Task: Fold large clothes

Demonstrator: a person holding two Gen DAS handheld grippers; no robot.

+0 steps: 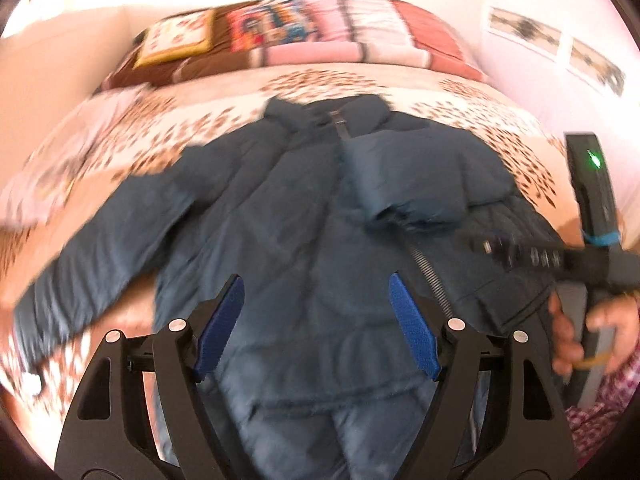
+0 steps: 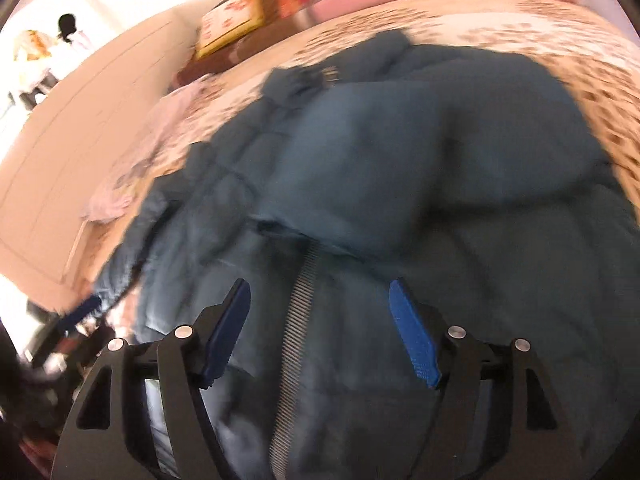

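Dark blue padded jacket (image 1: 304, 208) is spread on the floral bedspread (image 1: 460, 92); soft and bulky, best gripped at sleeve cuff or hem. Left gripper (image 1: 316, 320) and right gripper (image 2: 320, 328) are held apart, empty.

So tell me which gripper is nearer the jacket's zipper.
Right. The right gripper hangs open directly over the zipper, whose teeth run between its fingers. The left gripper is open over the jacket front, with the zipper off to its right.
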